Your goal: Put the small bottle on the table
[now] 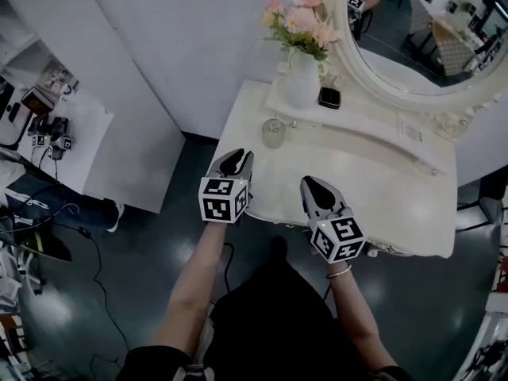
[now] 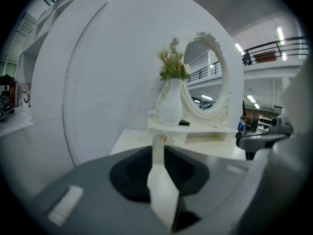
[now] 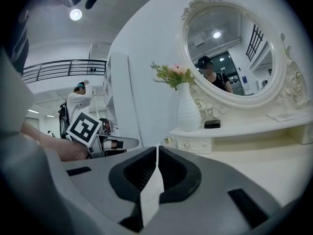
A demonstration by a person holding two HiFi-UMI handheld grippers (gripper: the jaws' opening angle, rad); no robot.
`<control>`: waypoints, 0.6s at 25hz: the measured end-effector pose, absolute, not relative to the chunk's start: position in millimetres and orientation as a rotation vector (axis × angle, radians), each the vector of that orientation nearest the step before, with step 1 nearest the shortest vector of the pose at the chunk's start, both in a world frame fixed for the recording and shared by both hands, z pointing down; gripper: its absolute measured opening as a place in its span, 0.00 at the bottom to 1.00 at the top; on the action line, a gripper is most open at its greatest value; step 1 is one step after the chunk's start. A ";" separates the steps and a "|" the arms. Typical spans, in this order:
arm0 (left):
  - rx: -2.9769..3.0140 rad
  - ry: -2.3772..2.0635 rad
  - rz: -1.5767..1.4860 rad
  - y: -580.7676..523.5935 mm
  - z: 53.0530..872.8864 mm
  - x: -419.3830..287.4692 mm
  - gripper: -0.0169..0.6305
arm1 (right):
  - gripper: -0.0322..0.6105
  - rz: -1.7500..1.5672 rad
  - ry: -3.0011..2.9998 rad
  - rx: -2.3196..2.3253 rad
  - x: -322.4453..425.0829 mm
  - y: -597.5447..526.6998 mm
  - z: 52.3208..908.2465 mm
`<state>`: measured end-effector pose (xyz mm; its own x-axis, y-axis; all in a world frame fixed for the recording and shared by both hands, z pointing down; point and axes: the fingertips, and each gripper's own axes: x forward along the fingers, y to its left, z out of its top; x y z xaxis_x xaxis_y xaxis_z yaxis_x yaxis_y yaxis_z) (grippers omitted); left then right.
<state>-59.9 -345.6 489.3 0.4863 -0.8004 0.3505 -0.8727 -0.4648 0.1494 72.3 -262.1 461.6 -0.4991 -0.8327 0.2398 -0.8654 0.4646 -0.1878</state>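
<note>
Apparently little or nothing is left to do, if we read the scene right. We hold the left gripper (image 1: 236, 162) and the right gripper (image 1: 315, 190) side by side over the near edge of the table (image 1: 373, 197). Each gripper's own view shows its jaws pressed together with nothing between them, so both are clenched and empty.

The only thing we can take for the small bottle (image 1: 273, 132) is a little clear vessel. It stands upright on the table top, just in front of the raised shelf (image 1: 365, 121) and well apart from both grippers. It is too small for us to be sure it is a bottle rather than a glass.

On the shelf behind it we see a vase (image 1: 302, 82) of flowers and a small black thing (image 1: 329, 97) beside it.

If the clear vessel is the bottle, we judge the placing done. If the bottle is something else, we have not yet picked it up.
</note>
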 end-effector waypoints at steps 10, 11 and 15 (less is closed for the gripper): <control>2.476 -1.460 0.349 -309.4 474.3 -80.7 0.05 | 0.06 0.414 -2.591 1.521 69.5 -246.9 457.0; 2.478 -1.464 0.347 -306.0 472.6 -82.9 0.04 | 0.06 0.412 -2.591 1.521 69.1 -245.8 456.3; 2.480 -1.483 0.330 -295.7 467.2 -91.5 0.04 | 0.06 0.405 -2.587 1.525 68.9 -243.9 454.7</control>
<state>-91.5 -295.7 467.2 0.4615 -0.8317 0.3087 -0.8841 -0.4598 0.0828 68.9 -243.9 454.7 -0.4887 -0.8417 0.2295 -0.8716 0.4593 -0.1715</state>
